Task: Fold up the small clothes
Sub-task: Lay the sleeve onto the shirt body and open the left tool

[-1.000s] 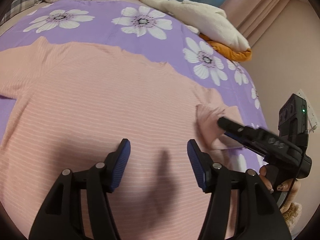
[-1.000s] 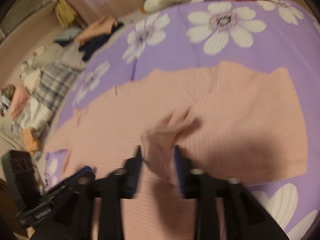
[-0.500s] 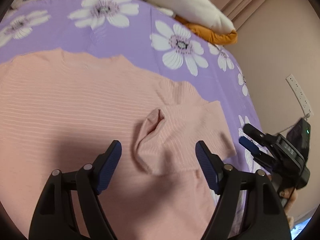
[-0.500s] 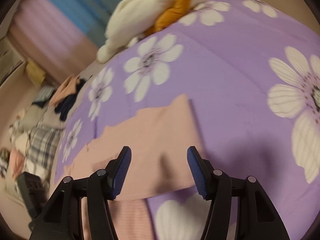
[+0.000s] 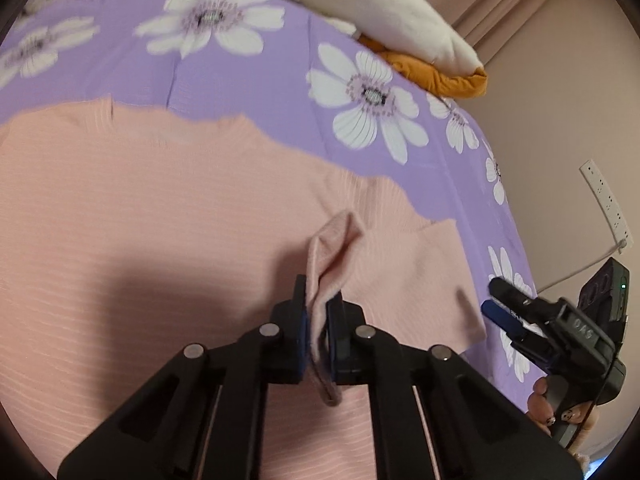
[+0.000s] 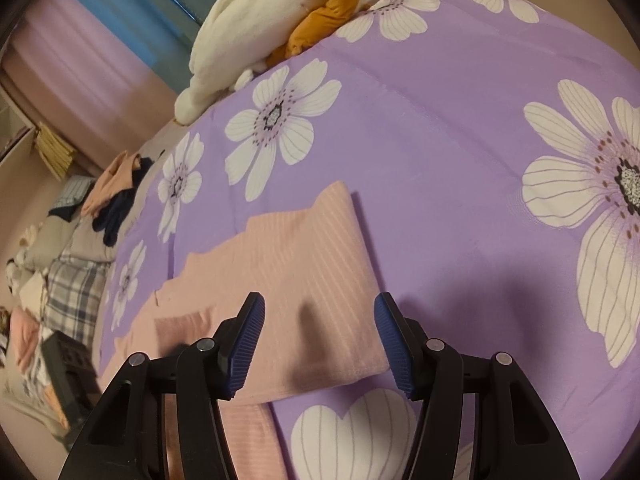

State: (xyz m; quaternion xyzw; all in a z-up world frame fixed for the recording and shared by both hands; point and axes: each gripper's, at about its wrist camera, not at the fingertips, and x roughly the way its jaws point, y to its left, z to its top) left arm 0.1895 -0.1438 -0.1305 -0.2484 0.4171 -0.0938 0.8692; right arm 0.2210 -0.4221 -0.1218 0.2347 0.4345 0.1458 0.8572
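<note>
A pink ribbed shirt (image 5: pixel 160 220) lies spread flat on the purple bedcover. My left gripper (image 5: pixel 318 300) is closing its jaws on a raised fold of the sleeve (image 5: pixel 336 240), and the pads pinch the fabric between them. To the right, a hand holds my right gripper (image 5: pixel 494 300) beyond the shirt's edge. In the right wrist view, my right gripper (image 6: pixel 320 320) hangs open over the folded-in edge of the pink shirt (image 6: pixel 304 248), with nothing held.
A white and orange plush toy (image 5: pixel 380 20) lies at the bed's far edge. The purple flowered bedcover (image 6: pixel 460 140) stretches to the right. Loose clothes (image 6: pixel 116 184) and a plaid cloth (image 6: pixel 76 292) are piled at far left. A power strip (image 5: pixel 604 200) hangs on the wall.
The left jaws have closed from wide open onto the raised sleeve fold. The right gripper let go of the fabric a second ago, swung right, and has since held still, open.
</note>
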